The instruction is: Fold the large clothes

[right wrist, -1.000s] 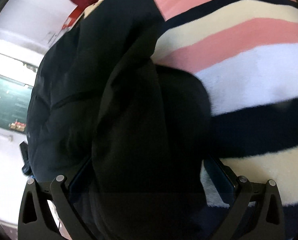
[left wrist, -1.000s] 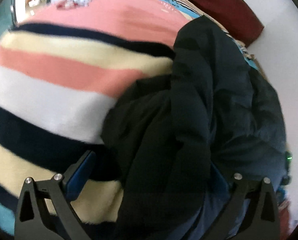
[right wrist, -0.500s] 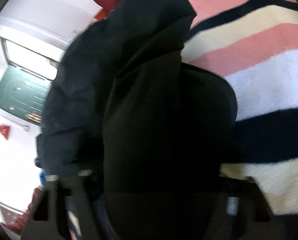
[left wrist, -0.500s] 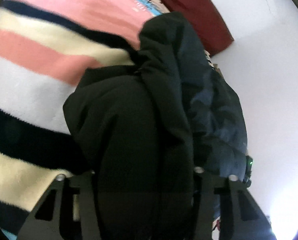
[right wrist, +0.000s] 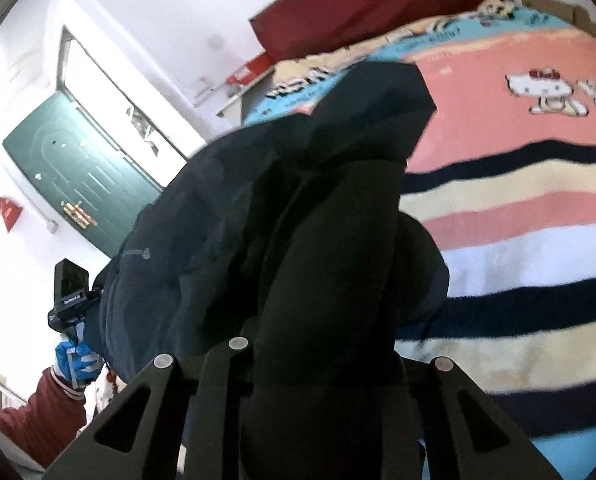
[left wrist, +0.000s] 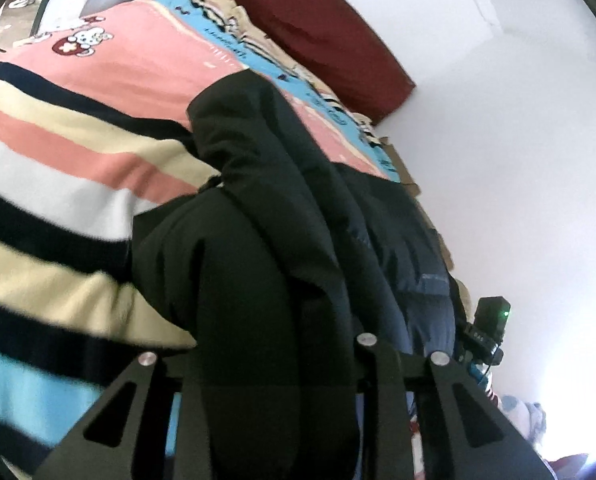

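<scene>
The left gripper (left wrist: 273,408) is clenched on a thick fold of the dark coat (left wrist: 281,216); its jaws have just been closing, and the cloth bulges up between them and hides the pads. The right gripper (right wrist: 322,408) likewise grips a bunched edge of the coat (right wrist: 306,208), its jaws also just closed on cloth that fills the gap. From each grip the coat hangs and drapes forward, its far part lying on the striped blanket (left wrist: 69,184) that covers the bed, close to the wall side. In the right view a gloved hand (right wrist: 75,360) with a red sleeve (right wrist: 37,412) holds the other tool beside the coat. The risks, as I judge them: each grip holds a rolled wad rather than a clean edge, so layers may slip out unevenly as the coat is raised, and the fold would come out crooked; the padded cloth is heavy and slick, so a quick pull could drag it from one gripper; the lower part may catch and pull the blanket. A red pillow (left wrist: 322,36) lies at the head of the bed. No containers are in view.
</scene>
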The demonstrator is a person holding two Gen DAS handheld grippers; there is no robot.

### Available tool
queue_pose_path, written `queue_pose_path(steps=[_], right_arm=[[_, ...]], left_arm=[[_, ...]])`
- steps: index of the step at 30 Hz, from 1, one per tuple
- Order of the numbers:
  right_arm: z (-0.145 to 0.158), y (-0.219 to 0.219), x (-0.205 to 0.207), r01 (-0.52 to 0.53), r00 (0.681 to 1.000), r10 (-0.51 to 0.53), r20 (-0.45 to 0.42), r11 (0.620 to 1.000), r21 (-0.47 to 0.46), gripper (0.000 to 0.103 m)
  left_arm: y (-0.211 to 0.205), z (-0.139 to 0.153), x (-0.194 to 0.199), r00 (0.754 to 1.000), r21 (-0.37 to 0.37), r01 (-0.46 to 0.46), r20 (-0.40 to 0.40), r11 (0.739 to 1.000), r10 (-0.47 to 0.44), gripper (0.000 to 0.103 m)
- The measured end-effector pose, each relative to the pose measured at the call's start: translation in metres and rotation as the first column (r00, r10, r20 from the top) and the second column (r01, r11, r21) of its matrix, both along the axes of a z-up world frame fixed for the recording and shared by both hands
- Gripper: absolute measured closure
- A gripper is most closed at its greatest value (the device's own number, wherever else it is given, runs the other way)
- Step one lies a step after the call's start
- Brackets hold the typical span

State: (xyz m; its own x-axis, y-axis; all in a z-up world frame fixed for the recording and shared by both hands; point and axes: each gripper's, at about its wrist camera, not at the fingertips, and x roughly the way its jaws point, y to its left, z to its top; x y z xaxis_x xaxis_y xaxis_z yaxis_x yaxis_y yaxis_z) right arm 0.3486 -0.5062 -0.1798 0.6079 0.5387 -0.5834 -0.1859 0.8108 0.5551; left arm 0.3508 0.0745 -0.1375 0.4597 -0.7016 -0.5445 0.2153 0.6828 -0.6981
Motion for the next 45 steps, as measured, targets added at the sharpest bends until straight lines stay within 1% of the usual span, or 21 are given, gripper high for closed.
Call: queue_pose_path(steps=[3,5,7,9,10,12,14,15,16,17,18,19,21,24,28,31,35,39,40,44,45], right_arm=[[0.013,-0.008,-0.026,-0.013,1.0,0.013,0.014,1.0,0.024,0.083],[0.011,0.003,-0.046,-0.011,1.0,0.011,0.01,0.998,0.054,0.083],[-0.002,0.007,-0.058,0.0,1.0,0.001,-0.018,0.997,0.077,0.082],[-0.02,0.008,-0.067,0.028,0.997,-0.024,-0.077,0.998,0.055,0.079],[-0.026,0.011,-0.073,0.045,0.994,-0.041,-0.098,0.998,0.035,0.074],[-0.034,0.007,-0.075,0.101,0.987,-0.097,-0.125,0.995,0.025,0.062],[-0.035,0.005,-0.078,0.14,0.981,-0.138,-0.137,0.99,0.004,0.043],[-0.033,0.003,-0.081,0.149,0.978,-0.148,-0.144,0.989,0.0,0.039],[-0.031,0.003,-0.083,0.151,0.978,-0.15,-0.148,0.989,-0.003,0.036],[-0.028,0.005,-0.087,0.153,0.976,-0.153,-0.152,0.988,-0.013,0.025],[-0.022,0.005,-0.091,0.171,0.974,-0.173,-0.146,0.985,-0.03,0.013],[-0.017,0.001,-0.096,0.19,0.973,-0.192,-0.128,0.981,-0.026,0.0],[-0.002,-0.015,-0.108,0.236,0.967,-0.232,-0.107,0.971,0.026,0.0],[0.014,-0.03,-0.125,0.288,0.952,-0.288,-0.106,0.957,-0.013,0.0],[0.038,-0.022,-0.158,0.305,0.947,-0.311,-0.084,0.949,-0.078,0.0],[0.054,-0.004,-0.19,0.298,0.95,-0.308,-0.052,0.944,-0.142,0.0],[0.074,0.03,-0.226,0.279,0.958,-0.286,-0.003,0.937,-0.211,0.0],[0.085,0.07,-0.264,0.28,0.959,-0.278,0.046,0.92,-0.276,0.0],[0.088,0.08,-0.273,0.282,0.959,-0.277,0.058,0.913,-0.296,0.0],[0.099,0.116,-0.302,0.297,0.955,-0.266,0.133,0.865,-0.404,0.0],[0.103,0.125,-0.31,0.305,0.952,-0.263,0.155,0.851,-0.428,0.0]], left_arm=[[0.016,0.003,-0.032,1.0,-0.034,-0.005,0.006,0.999,0.005,0.079],[0.019,-0.006,-0.042,1.0,-0.029,-0.011,-0.008,1.0,0.011,0.079],[0.019,-0.016,-0.048,1.0,0.026,-0.012,-0.024,1.0,0.013,0.078],[0.021,-0.022,-0.052,0.999,0.075,-0.019,-0.033,0.997,0.022,0.07],[0.024,-0.024,-0.055,0.999,0.077,-0.021,-0.034,0.997,0.023,0.068],[0.031,-0.025,-0.056,0.999,0.091,-0.04,-0.03,0.995,0.043,0.058],[0.039,-0.024,-0.062,0.998,0.055,-0.04,-0.044,0.998,0.042,0.052],[0.045,-0.023,-0.065,0.997,0.045,-0.051,-0.052,0.998,0.054,0.052],[0.049,-0.021,-0.067,0.997,0.039,-0.059,-0.054,0.997,0.061,0.046],[0.057,-0.016,-0.074,0.997,0.001,-0.055,-0.048,0.998,0.055,0.035],[0.065,-0.015,-0.076,0.998,-0.041,-0.05,-0.046,0.998,0.048,0.032],[0.074,-0.01,-0.081,0.996,-0.041,-0.077,-0.039,0.996,0.075,0.032],[0.087,0.002,-0.089,0.991,0.013,-0.132,-0.022,0.991,0.132,0.032],[0.102,0.024,-0.11,0.983,0.077,-0.184,0.011,0.98,0.184,0.032],[0.088,0.051,-0.139,0.979,0.202,-0.202,0.069,0.958,0.192,0.032],[0.06,0.069,-0.168,0.98,0.291,-0.189,0.118,0.938,0.161,0.032],[0.008,0.086,-0.216,0.977,0.405,-0.179,0.179,0.896,0.115,0.032],[-0.034,0.093,-0.258,0.966,0.467,-0.207,0.235,0.86,0.105,0.032],[-0.038,0.094,-0.266,0.964,0.473,-0.212,0.247,0.855,0.103,0.032],[-0.067,0.102,-0.305,0.945,0.54,-0.268,0.307,0.798,0.11,0.032],[-0.07,0.103,-0.31,0.942,0.547,-0.278,0.318,0.79,0.111,0.032]])
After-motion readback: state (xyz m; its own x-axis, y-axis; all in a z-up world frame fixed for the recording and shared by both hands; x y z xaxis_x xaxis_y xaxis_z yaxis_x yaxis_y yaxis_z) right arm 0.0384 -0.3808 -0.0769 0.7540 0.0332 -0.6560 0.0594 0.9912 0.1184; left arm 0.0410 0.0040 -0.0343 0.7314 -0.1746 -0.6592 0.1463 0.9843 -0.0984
